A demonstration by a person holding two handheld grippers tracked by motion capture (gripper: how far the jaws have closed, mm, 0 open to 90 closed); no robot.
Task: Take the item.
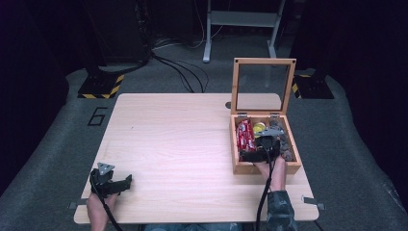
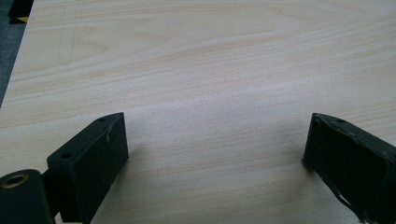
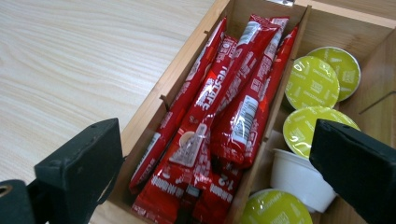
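Observation:
A wooden box point(image 1: 236, 144) with its glass lid point(image 1: 262, 83) propped upright stands at the table's right. Its left compartment holds several red coffee sticks point(image 3: 219, 112) point(image 1: 245, 134); the middle one holds green-lidded capsules point(image 3: 312, 81) and a white cup point(image 3: 299, 177). My right gripper point(image 1: 262, 153) hovers over the near part of the box, open, its jaws set wide over the sticks and capsules point(image 3: 212, 163). My left gripper point(image 1: 122, 184) rests near the table's front left edge, open, with bare wood between its jaws point(image 2: 215, 144).
The light wooden table point(image 1: 173, 139) is bare between the two grippers. Grey floor with a painted 6 point(image 1: 97, 116) lies to the left. Cables point(image 1: 183, 67) and a metal stand point(image 1: 240, 24) sit beyond the far edge.

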